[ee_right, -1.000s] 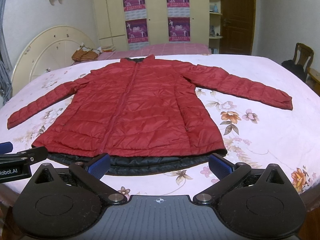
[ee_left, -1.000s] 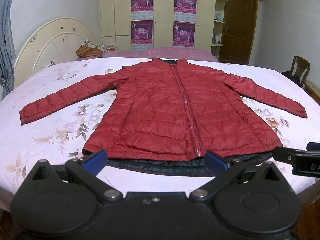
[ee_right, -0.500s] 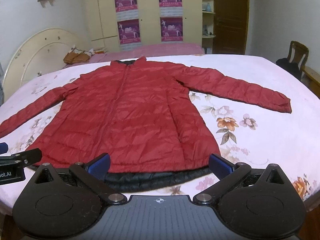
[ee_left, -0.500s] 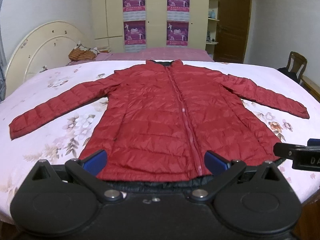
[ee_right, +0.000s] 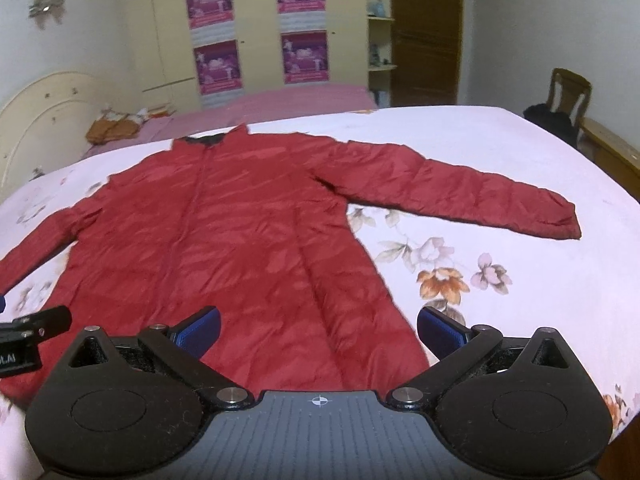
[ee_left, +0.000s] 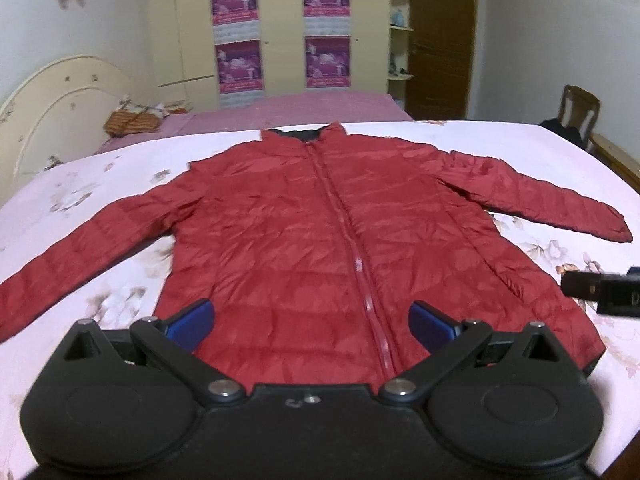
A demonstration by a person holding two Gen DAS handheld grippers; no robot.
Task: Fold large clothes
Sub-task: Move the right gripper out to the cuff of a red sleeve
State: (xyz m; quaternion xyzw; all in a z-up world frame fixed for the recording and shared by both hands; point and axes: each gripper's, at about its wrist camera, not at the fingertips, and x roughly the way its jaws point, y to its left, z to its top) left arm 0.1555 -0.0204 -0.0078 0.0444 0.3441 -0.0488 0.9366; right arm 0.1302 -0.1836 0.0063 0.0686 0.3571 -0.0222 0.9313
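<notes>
A: Where is the jacket (ee_left: 304,248) lying?

B: It is lying flat and front up on the bed (ee_left: 532,148), filling the middle of both views. The collar is pointing toward the top of the frame, the hem toward the bottom, and the zip is running down the middle. One sleeve is stretching to the left edge of the left wrist view, the other to the right, its cuff ending at middle right.

A: How is the left gripper (ee_left: 312,320) sitting?

B: It is hovering level over the hem at the bottom of its frame, pointing up along the jacket toward the collar. Its blue pads (ee_left: 192,318) are standing wide apart, holding nothing, with the zip between them nearer the right pad. I cannot tell whether they are touching the cloth.

A: And the right gripper (ee_right: 318,326)?

B: It is posing the same way at the bottom of its own view, over the hem's right part. Its pads (ee_right: 440,330) are also spread wide and gripping nothing; the right one is sitting just past the jacket's side edge, over the floral sheet.

A: Are the two showing in each other's views?

B: Yes. The right gripper's tip is poking in at middle right of the left view, and the left one's at lower left of the right view.

A: Anything behind?

B: Purple posters (ee_right: 256,28) are hanging on the wardrobe at top centre, and a chair (ee_right: 568,94) is standing at upper right.
</notes>
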